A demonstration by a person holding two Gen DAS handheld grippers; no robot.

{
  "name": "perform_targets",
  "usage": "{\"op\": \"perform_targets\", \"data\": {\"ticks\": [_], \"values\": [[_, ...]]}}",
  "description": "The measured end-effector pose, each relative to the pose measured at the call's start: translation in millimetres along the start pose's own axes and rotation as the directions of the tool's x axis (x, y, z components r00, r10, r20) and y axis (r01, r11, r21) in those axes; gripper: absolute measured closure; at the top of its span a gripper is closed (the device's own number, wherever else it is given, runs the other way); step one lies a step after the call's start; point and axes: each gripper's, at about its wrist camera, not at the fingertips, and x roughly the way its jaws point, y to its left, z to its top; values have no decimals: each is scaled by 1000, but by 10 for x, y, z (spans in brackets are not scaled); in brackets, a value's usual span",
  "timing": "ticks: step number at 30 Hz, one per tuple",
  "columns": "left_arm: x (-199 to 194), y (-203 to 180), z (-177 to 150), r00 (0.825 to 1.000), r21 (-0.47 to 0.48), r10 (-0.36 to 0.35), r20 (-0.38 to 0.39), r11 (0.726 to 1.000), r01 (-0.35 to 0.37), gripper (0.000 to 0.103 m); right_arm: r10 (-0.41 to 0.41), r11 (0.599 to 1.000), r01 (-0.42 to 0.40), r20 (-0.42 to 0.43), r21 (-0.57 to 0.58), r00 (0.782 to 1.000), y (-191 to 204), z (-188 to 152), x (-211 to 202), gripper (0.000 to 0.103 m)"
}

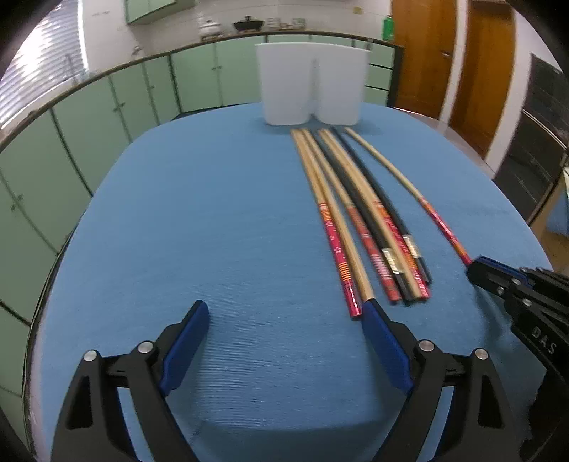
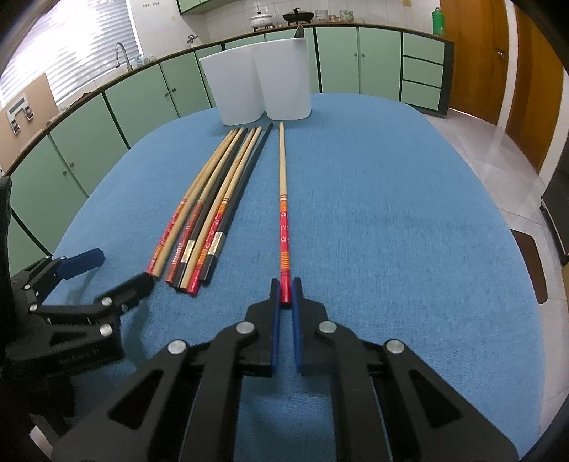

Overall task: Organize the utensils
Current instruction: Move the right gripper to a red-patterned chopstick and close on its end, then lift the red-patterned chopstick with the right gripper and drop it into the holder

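A white two-compartment holder (image 1: 311,83) (image 2: 261,83) stands at the far end of the blue table. Several bamboo and black chopsticks (image 1: 359,216) (image 2: 209,213) lie in a bundle in front of it. One bamboo chopstick with a red end (image 2: 283,209) (image 1: 409,192) lies apart on the right. My right gripper (image 2: 285,288) (image 1: 474,264) is shut on the red end of this single chopstick, which rests on the cloth. My left gripper (image 1: 286,307) (image 2: 117,266) is open and empty, its right finger touching the near ends of the bundle.
The table is covered with a blue cloth (image 1: 213,220) (image 2: 409,231). Green kitchen cabinets (image 1: 89,117) and a counter with pots (image 2: 281,16) run behind it. Wooden doors (image 1: 426,53) are at the right.
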Motion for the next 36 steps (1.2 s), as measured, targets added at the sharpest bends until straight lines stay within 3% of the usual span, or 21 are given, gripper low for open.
{"op": "perform_targets", "data": {"ticks": [5,10,13,18,23,28,36], "values": [[-12,63,-16,1000,-16,10,3,1000,-10,17,-11,1000,11,-4,-8,1000,19,3,11,97],[-27,67,-31,1000,-12,4,11,1000,-4,25,-10,1000,10,-6,-8,1000,23,13,24,96],[-43,26,-25,1000,-3,-9,21,1000,9,39,0,1000,0,-7,0,1000,3,16,28,96],[-57,-86,-11,999,23,-45,30,999,45,75,-11,1000,11,-2,-9,1000,21,8,26,97],[-62,-179,-6,998,54,-57,33,997,55,96,6,1000,-6,2,4,1000,-11,6,15,98],[-98,-154,5,997,40,-62,45,997,60,96,12,1000,-13,18,3,1000,-19,16,-47,98],[-603,-5,170,985,30,-52,163,998,47,97,40,999,-37,138,-27,990,-9,219,-531,98]]}}
